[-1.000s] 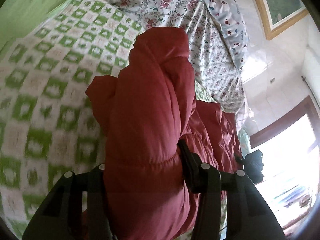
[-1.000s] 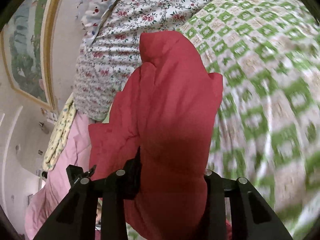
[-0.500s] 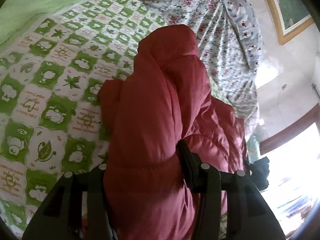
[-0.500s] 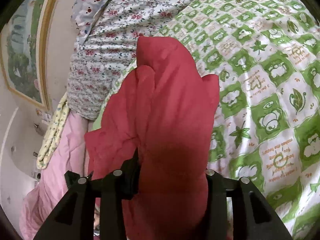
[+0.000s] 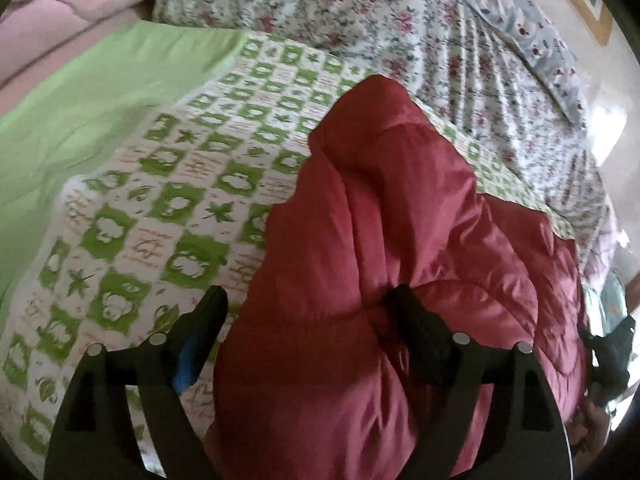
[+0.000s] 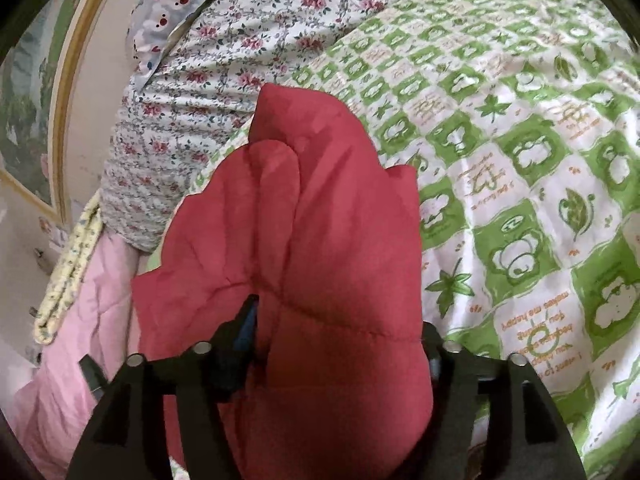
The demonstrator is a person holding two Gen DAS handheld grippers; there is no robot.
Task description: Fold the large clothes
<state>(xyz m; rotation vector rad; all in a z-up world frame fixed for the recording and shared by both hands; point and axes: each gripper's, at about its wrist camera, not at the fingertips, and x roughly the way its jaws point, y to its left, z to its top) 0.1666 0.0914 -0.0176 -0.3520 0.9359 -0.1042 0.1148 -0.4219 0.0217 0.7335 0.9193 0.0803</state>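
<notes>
Red jacket (image 5: 400, 240) over the green checked bedspread (image 5: 160, 208)

Your left gripper (image 5: 308, 320) is spreading wide around it; your right gripper (image 6: 340, 344) is pinching its padding.

Bed, covered by a green-and-white checked sheet (image 5: 168, 216) printed with leaves, animal figures and small script. On it directly: red padded jacket (image 5: 400, 240), bunched, at 6 o'clock in both wrist views; floral quilt (image 5: 360, 12), heaped at 12 o'clock; plain light-green cloth (image 5: 92, 108) at 9 to 10 o'clock in the left view; pink quilted cover (image 6: 68, 320) at 8 o'clock in the right view.
</notes>
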